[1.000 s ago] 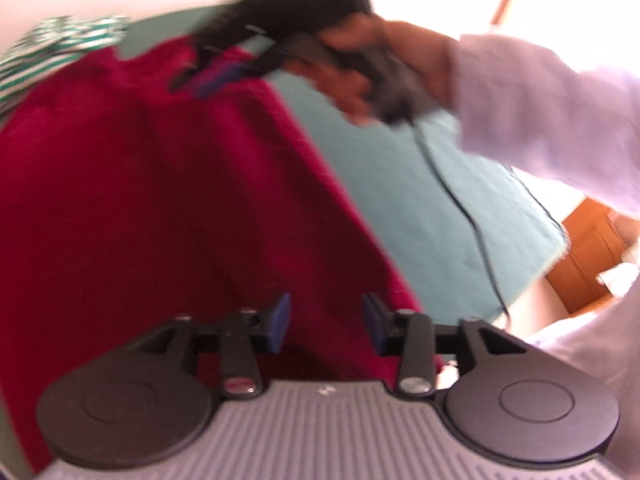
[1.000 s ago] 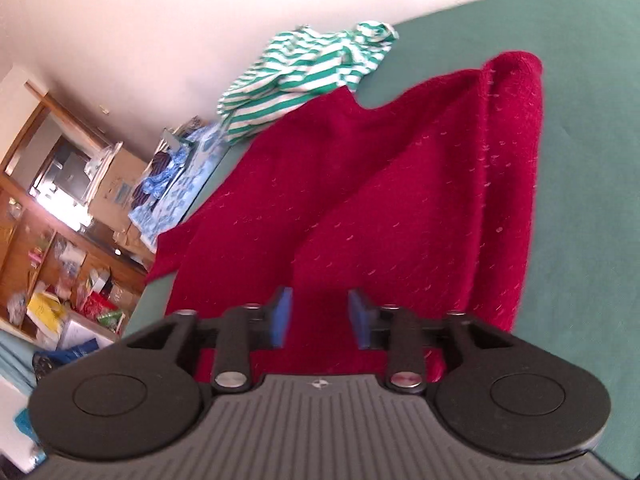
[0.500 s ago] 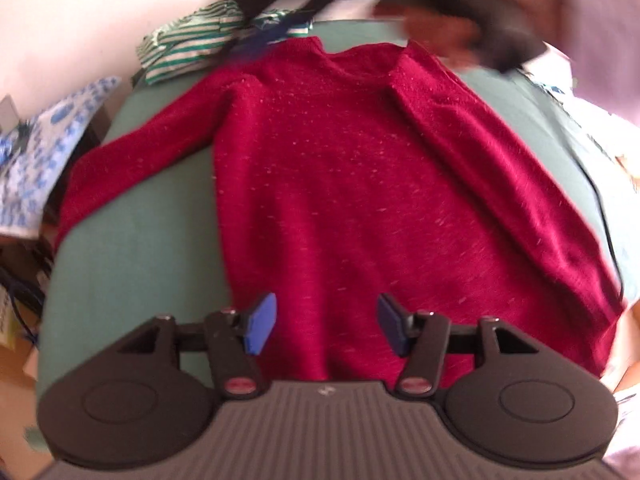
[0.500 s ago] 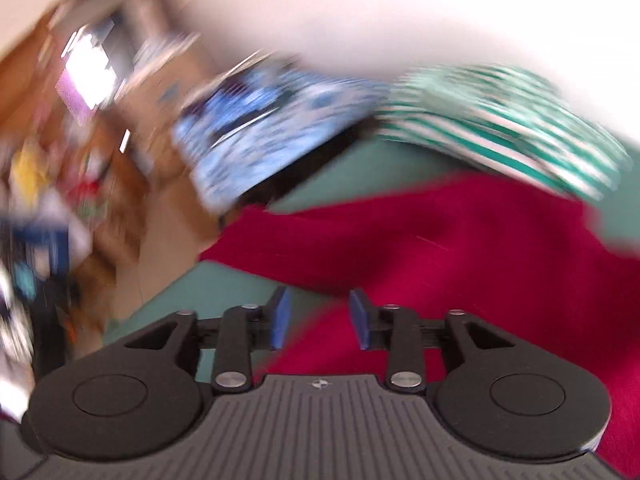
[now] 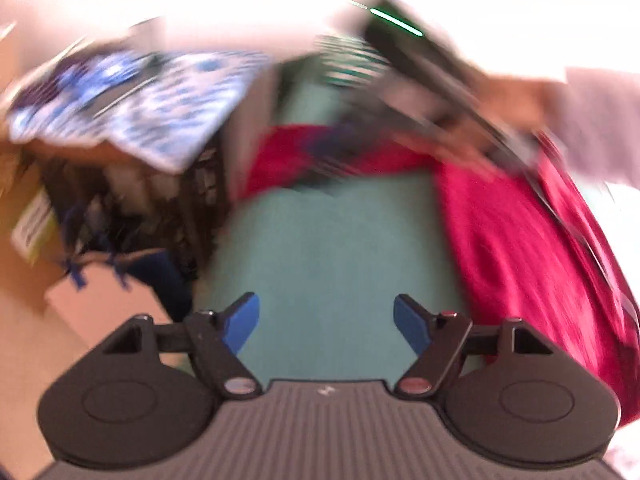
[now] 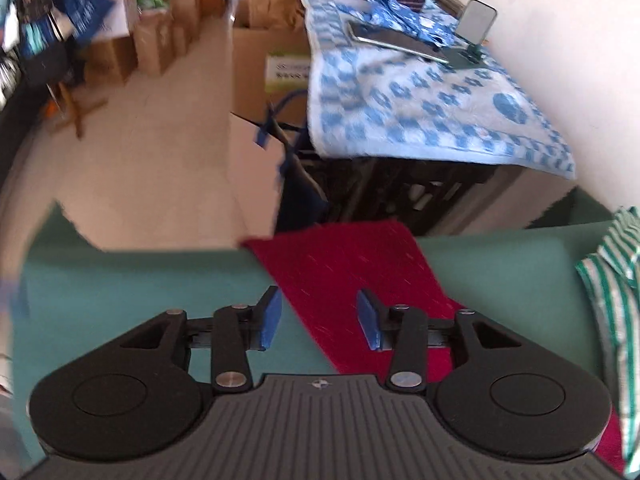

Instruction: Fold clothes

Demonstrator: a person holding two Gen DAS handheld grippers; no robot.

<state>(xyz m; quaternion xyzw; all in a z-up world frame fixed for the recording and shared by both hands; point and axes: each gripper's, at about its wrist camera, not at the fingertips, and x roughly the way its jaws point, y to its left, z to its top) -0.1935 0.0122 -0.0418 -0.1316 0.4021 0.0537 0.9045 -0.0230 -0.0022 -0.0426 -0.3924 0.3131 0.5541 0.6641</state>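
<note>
**Two grippers spread over a red sweater**

Two grippers hang above the green table cover (image 6: 120,280), and neither has hold of anything. The left gripper (image 5: 326,322) has its blue pads wide apart with only bare green cloth between them; the red sweater (image 5: 520,240) lies off to its right, one sleeve reaching away across the far part of the table. That view is badly smeared, so details are hard to read. Across the top of it I can make out a hand (image 5: 516,96) in a pale sleeve gripping the dark body of the other tool above the sweater.

The right gripper (image 6: 319,318) is spread too, poised over the red sleeve (image 6: 352,268), which runs diagonally to the table's far edge. Whether the pads touch the knit I cannot tell. A green-and-white striped garment (image 6: 612,300) lies bunched at the right edge. Beyond the table stands a side table draped in a blue-and-white patterned towel (image 6: 420,112), with cardboard boxes (image 6: 256,52) on the floor beside it.
</note>
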